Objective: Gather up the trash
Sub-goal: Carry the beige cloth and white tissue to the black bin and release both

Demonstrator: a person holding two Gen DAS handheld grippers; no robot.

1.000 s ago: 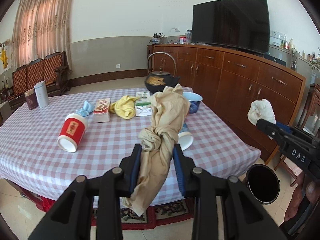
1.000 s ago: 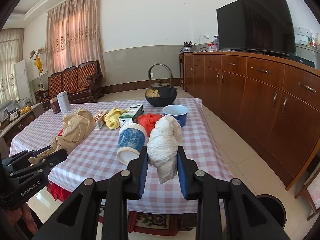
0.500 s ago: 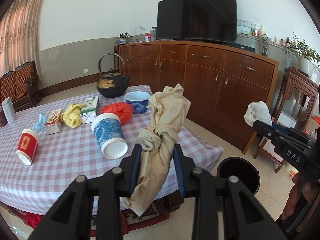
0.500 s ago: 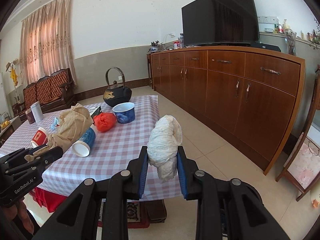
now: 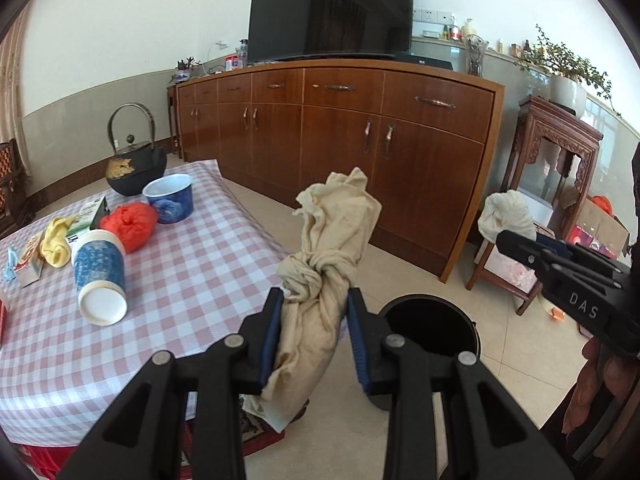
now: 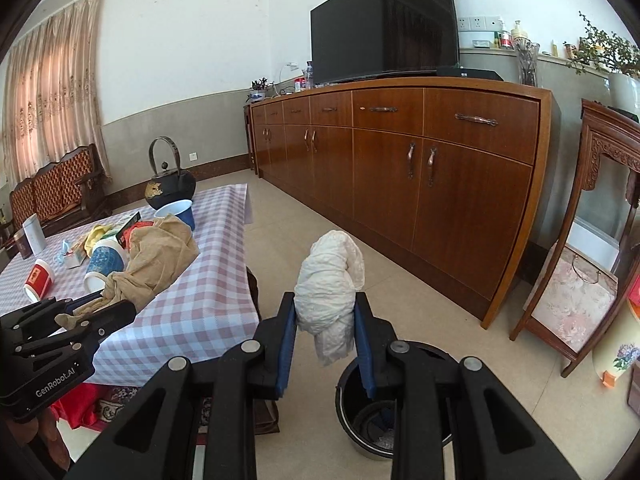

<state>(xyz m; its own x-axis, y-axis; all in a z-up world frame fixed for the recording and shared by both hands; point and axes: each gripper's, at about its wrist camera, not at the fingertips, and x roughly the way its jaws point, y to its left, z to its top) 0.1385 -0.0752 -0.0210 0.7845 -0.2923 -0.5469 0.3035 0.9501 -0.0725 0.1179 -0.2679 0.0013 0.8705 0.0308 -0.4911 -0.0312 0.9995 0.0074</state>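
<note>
Left wrist view: left gripper (image 5: 315, 320) clamped on a knotted beige bag (image 5: 326, 268), blue pads (image 5: 272, 330) pressing it from both sides, bag standing up between them with its tail hanging below. Black bin (image 5: 430, 322) on the floor just right of that bag, partly behind the right finger. Checked table (image 5: 192, 276) to the bag's left, carrying a blue cup (image 5: 99, 276) on its side, a red bag (image 5: 129, 224), a blue bowl (image 5: 170, 198), a black kettle (image 5: 135, 164) and a yellow cloth (image 5: 56, 240). Right gripper (image 5: 516, 242) far right of the bag, pinching a white bag (image 5: 506, 216).

Right wrist view: right gripper (image 6: 325, 328) squeezed tight on the white bag (image 6: 330, 280), crumpled bulk above the pads, loose end drooping down. Black bin (image 6: 368, 412) directly beneath that bag, mostly hidden by the fingers. Left gripper (image 6: 106, 312) off to the bag's left, over the table (image 6: 208, 280) edge, gripping the beige bag (image 6: 156, 260). Wooden sideboard (image 6: 440, 184) behind, television (image 6: 384, 20) on top.
</note>
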